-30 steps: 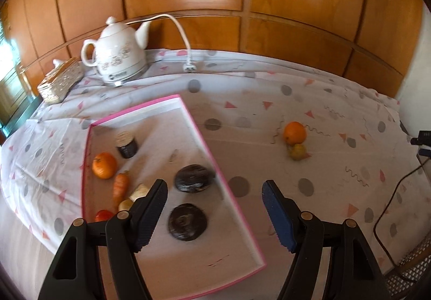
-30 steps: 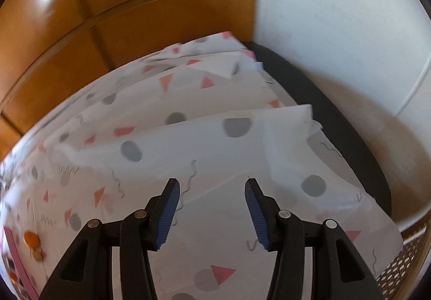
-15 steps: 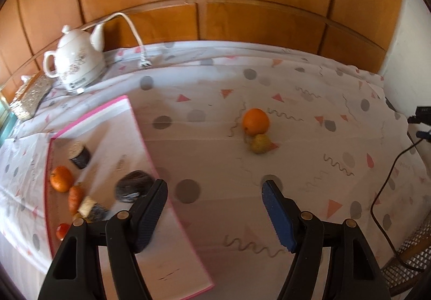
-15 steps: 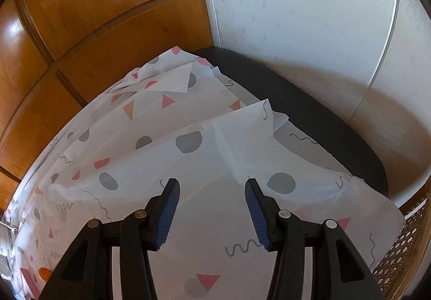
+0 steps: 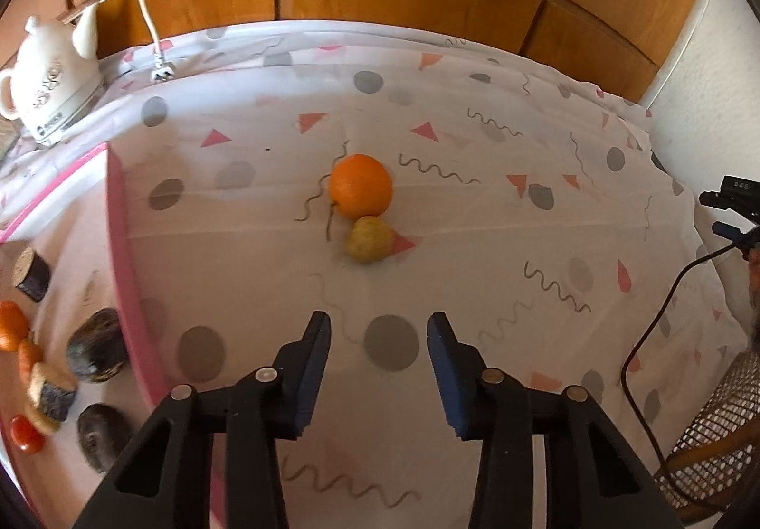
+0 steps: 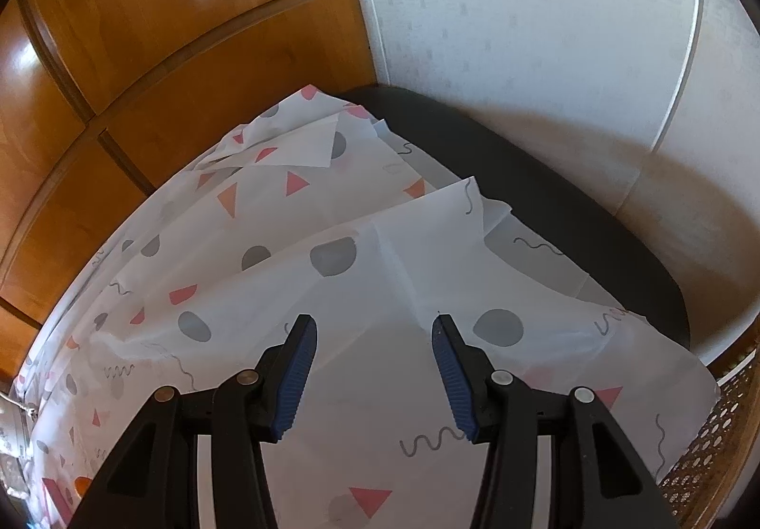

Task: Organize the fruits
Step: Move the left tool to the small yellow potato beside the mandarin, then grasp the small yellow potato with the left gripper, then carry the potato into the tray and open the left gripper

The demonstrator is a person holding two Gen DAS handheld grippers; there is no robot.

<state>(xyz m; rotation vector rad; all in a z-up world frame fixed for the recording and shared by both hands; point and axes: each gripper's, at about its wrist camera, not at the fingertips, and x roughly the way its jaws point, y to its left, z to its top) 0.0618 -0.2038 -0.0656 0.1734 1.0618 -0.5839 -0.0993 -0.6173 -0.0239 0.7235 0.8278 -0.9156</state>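
In the left wrist view an orange point(image 5: 361, 185) lies on the patterned tablecloth with a small yellow-green pear point(image 5: 367, 240) touching its near side. My left gripper point(image 5: 379, 330) hovers short of the pear; its jaws are closing with nothing between them. A pink-rimmed tray point(image 5: 124, 272) at the left holds another orange point(image 5: 10, 325), a carrot point(image 5: 29, 359), a red tomato point(image 5: 26, 434), dark round items and small cakes. In the right wrist view my right gripper point(image 6: 374, 334) stands open over bare tablecloth near the table's corner, holding nothing.
A white teapot-shaped kettle point(image 5: 50, 80) with its cord and plug point(image 5: 160, 73) stands at the back left against the wood panelling. A black cable point(image 5: 665, 315) and a wicker chair point(image 5: 712, 443) are at the right. The folded cloth edge point(image 6: 427, 206) exposes the dark tabletop point(image 6: 546, 177) by the wall.
The left gripper has swung right, away from the tray, and come down toward the orange and pear; its jaws have narrowed. The right view has rolled toward the wall corner, then held still.
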